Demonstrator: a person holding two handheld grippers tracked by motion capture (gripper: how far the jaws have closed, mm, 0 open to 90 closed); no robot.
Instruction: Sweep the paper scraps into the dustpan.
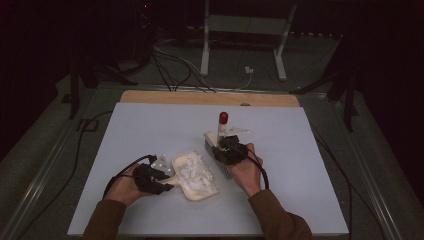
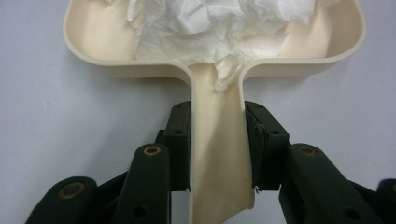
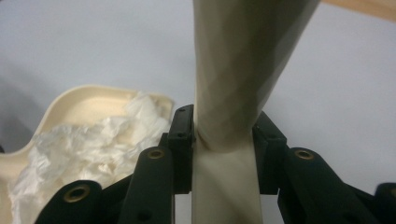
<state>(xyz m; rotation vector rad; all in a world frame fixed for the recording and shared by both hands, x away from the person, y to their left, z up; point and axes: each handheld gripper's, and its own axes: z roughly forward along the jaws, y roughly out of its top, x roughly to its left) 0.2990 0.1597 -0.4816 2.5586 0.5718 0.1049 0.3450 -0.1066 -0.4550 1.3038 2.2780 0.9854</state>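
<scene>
With the left gripper (image 2: 217, 144) fingers pinching the dustpan (image 2: 93, 42) handle flat on the worktop (image 1: 150, 130), we keep its crumpled paper (image 2: 210, 28) contained, while the right gripper (image 3: 222, 140) fingers pinch the brush (image 3: 243, 60) handle for sweeping.

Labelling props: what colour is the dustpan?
Cream dustpan, holding white crumpled paper; clearest in the left gripper view.

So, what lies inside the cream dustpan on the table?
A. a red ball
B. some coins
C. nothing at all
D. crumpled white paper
D: the left gripper view shows crumpled white paper piled in the cream dustpan, whose handle the left hand-held gripper clamps between its jaws.
</scene>
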